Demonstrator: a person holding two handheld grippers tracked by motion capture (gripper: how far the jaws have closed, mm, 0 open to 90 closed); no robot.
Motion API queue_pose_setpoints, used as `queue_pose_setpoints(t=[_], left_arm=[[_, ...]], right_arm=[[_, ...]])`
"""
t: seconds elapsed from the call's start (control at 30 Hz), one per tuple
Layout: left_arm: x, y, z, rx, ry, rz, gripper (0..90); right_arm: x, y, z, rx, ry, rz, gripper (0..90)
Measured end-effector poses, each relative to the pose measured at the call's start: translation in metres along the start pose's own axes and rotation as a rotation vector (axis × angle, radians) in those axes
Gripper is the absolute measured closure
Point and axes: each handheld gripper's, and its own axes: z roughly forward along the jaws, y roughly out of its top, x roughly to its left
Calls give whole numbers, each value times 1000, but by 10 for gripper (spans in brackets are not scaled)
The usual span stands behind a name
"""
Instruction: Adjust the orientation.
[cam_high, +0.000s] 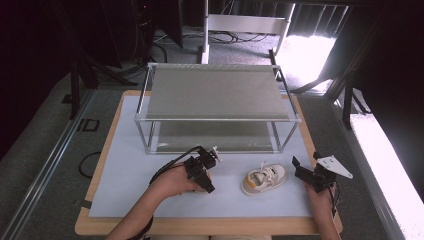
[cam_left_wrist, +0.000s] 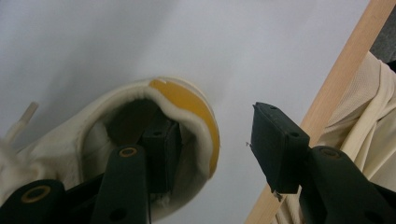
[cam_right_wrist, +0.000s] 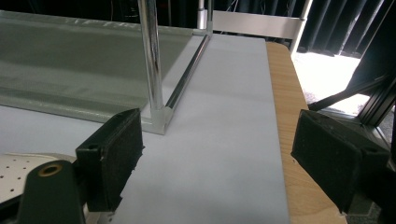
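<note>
Left gripper (cam_left_wrist: 212, 149) jaws spread, one inside cream shoe (cam_left_wrist: 93, 135) collar, no pinch. Right gripper (cam_right_wrist: 217, 163) wide open, near rack (cam_right_wrist: 154, 60) corner post.

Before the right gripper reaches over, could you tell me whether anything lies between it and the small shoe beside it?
Nothing visible does: only bare white mat separates the open right gripper from the shoe, which lies just to its left in the high view.

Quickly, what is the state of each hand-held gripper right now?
Left hand-held gripper: open, one jaw inside the shoe, the other outside its heel, not pressing.
Right hand-held gripper: open, holding nothing.
</note>
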Motion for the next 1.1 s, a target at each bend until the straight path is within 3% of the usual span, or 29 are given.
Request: queue_pose_setpoints(t=[0.27, 0.47, 0.57, 0.77, 1.0, 1.1], left_arm=[[6, 5, 11, 19, 15, 13, 614], [7, 6, 13, 51, 3, 64, 697], [4, 5, 13, 67, -29, 131, 727], [-3, 6, 5, 67, -24, 223, 780], [-24, 20, 2, 103, 7, 418, 788], [-34, 21, 5, 136, 32, 540, 788]], right_arm=[[0, 0, 0, 0, 1, -2, 159], [0, 0, 0, 0, 2, -1, 159], [0, 0, 0, -2, 3, 0, 159], [0, 0, 0, -2, 3, 3, 159], [0, 0, 0, -3, 1, -2, 159], [0, 0, -1, -6, 2, 0, 159]])
